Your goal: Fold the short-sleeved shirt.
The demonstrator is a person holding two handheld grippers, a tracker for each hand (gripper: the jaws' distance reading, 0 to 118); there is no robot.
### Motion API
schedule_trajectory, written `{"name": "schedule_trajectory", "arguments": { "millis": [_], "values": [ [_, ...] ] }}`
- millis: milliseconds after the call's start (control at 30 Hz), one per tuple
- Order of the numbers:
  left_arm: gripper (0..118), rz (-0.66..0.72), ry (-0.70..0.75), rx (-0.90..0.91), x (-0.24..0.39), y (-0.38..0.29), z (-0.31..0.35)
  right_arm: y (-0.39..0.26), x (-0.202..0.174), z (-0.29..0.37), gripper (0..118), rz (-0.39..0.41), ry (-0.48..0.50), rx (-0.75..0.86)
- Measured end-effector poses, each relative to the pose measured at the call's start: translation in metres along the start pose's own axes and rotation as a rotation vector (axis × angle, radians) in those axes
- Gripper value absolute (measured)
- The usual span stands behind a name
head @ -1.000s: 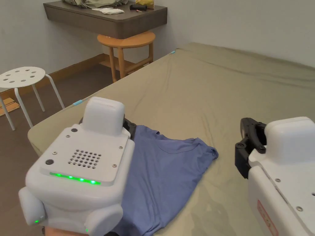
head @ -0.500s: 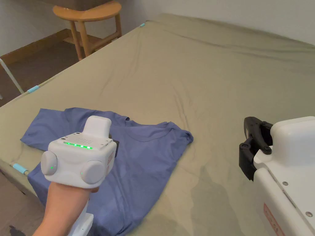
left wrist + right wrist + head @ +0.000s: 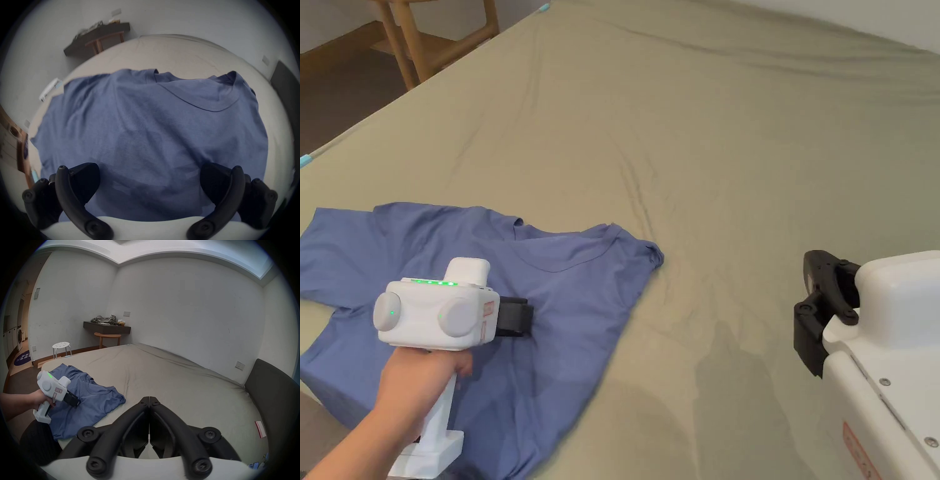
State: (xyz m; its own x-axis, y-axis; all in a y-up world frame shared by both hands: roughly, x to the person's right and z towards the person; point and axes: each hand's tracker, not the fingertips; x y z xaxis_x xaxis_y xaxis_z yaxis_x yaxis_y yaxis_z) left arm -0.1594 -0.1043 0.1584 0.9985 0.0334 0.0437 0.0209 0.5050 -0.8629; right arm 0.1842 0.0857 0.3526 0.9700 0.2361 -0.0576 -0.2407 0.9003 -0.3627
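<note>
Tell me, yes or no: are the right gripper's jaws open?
No. The right gripper has its jaws pressed together, holding nothing, above the bed.

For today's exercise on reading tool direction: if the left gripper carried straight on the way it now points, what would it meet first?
Most likely the blue shirt itself: the open left gripper points low across its chest toward the collar.

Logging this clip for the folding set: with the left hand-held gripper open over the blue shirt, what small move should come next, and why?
Probably lower the left hand-held gripper and close it on the shirt fabric. Its jaws stand wide apart above the cloth, holding nothing, and the shirt lies spread out, unfolded, on the bed. The right hand-held gripper is shut and off to the side over bare sheet.
</note>
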Motion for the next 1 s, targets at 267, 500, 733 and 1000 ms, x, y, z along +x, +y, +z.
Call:
{"name": "schedule_trajectory", "arguments": {
  "millis": [267,500,733,1000],
  "values": [
    [70,-0.084,0.015,0.096,0.025,-0.006,0.03,-0.004,-0.007,0.008,2,0.007,0.017,-0.009],
    [0,-0.152,0.044,0.147,0.026,-0.017,0.008,0.0,-0.001,0.028,2,0.035,-0.001,0.012],
    [0,-0.062,-0.055,0.348,0.021,-0.018,0.081,0.005,0.01,0.054,2,0.023,-0.04,0.05],
    [0,-0.053,-0.127,0.544,0.023,-0.01,0.161,0.011,0.02,0.083,2,-0.024,-0.059,0.096]
  ]
}}
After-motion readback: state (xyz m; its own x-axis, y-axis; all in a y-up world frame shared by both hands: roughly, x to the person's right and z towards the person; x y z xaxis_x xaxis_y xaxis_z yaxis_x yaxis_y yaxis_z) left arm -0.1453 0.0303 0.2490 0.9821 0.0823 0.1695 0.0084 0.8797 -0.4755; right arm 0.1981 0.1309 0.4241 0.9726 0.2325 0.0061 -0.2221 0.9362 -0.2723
